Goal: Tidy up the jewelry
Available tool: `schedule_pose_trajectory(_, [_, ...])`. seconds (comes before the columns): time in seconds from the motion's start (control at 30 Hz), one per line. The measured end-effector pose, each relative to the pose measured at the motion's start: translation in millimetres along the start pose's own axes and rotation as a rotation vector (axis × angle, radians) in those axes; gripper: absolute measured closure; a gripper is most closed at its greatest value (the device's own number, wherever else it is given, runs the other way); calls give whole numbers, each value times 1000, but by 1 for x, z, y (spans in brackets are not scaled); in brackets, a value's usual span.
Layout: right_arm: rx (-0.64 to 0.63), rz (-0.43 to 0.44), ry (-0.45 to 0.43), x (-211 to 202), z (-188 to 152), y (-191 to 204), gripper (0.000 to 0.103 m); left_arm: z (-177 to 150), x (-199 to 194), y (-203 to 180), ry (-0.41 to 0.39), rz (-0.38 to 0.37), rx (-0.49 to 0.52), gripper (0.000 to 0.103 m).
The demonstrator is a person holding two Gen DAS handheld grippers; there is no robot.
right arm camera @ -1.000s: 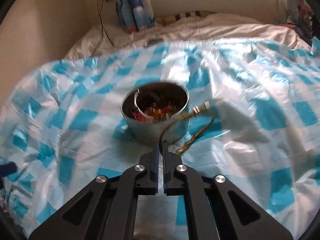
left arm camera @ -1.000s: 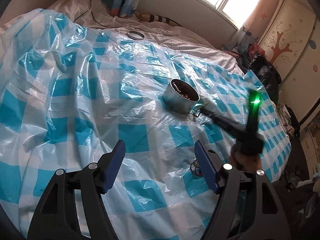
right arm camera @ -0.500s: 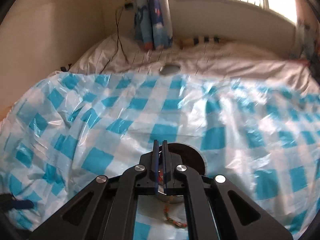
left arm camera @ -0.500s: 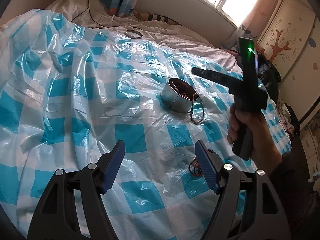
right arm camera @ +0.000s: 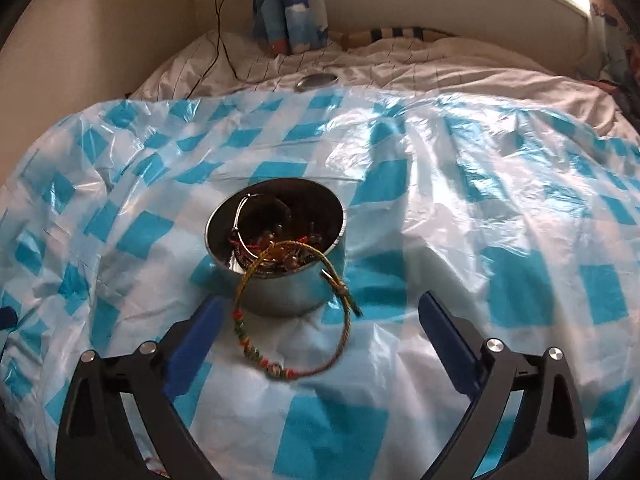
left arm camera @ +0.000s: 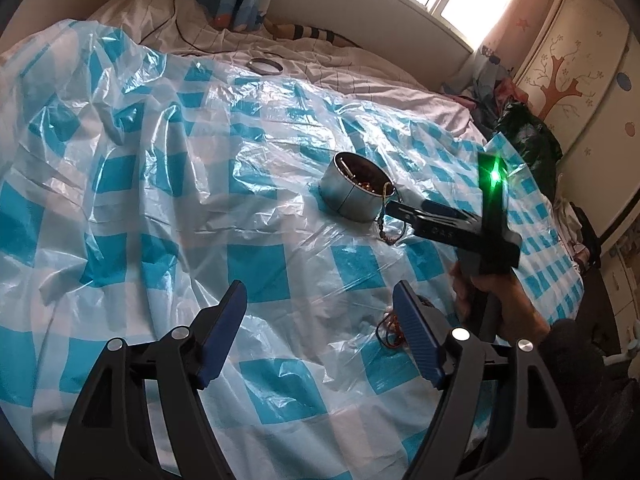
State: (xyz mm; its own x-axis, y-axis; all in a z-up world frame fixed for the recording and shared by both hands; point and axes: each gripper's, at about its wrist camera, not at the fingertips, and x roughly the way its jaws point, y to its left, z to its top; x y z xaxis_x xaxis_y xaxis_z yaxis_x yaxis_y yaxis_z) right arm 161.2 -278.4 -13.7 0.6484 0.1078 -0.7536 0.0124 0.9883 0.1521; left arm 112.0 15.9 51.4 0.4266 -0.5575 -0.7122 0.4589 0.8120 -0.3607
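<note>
A round metal tin (right arm camera: 276, 248) holding several pieces of jewelry stands on the blue-and-white checked plastic sheet (right arm camera: 480, 240). A braided cord bracelet (right arm camera: 296, 312) hangs over the tin's near rim and down onto the sheet. My right gripper (right arm camera: 320, 332) is open just in front of the tin, with the bracelet between its fingers, untouched. In the left wrist view the tin (left arm camera: 356, 192) and bracelet (left arm camera: 386, 224) sit mid-bed, the right gripper (left arm camera: 394, 210) beside them. My left gripper (left arm camera: 320, 328) is open and empty. A reddish jewelry piece (left arm camera: 390, 330) lies by its right finger.
A metal ring-shaped lid (left arm camera: 265, 66) lies on the bare bedsheet at the back. A rolled patterned curtain (right arm camera: 288, 4) and a black cable (right arm camera: 218, 28) are at the wall. A wardrobe (left arm camera: 580, 60) and dark bags (left arm camera: 528, 136) stand to the right of the bed.
My right gripper, shut on the bracelet before, swung up, came back down at the tin and opened. The bracelet now hangs over the tin's rim. The left gripper has stayed open.
</note>
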Motion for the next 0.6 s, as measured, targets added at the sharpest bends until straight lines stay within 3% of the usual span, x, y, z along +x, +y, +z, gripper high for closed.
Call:
schedule_pose_trajectory(0.03, [-19, 10, 18, 5, -1, 3, 11, 0, 2, 0, 5, 1, 2, 31])
schedule_pose_trajectory(0.1, [-37, 19, 61, 12, -5, 5, 51, 0, 5, -1, 12, 2, 5, 31])
schedule_pose_trajectory(0.13, [-32, 15, 84, 14, -7, 5, 84, 0, 6, -1, 15, 2, 6, 31])
schedule_pose_trajectory(0.17, [-21, 15, 86, 13, -10, 2, 93, 0, 7, -2, 16, 1, 7, 31])
schedule_pose_trajectory(0.37, [42, 53, -14, -28, -5, -2, 93, -2, 3, -4, 11, 0, 16, 30])
schedule_pose_trajectory(0.6, [78, 67, -41, -33, 53, 12, 93, -2, 6, -8, 16, -5, 18, 30])
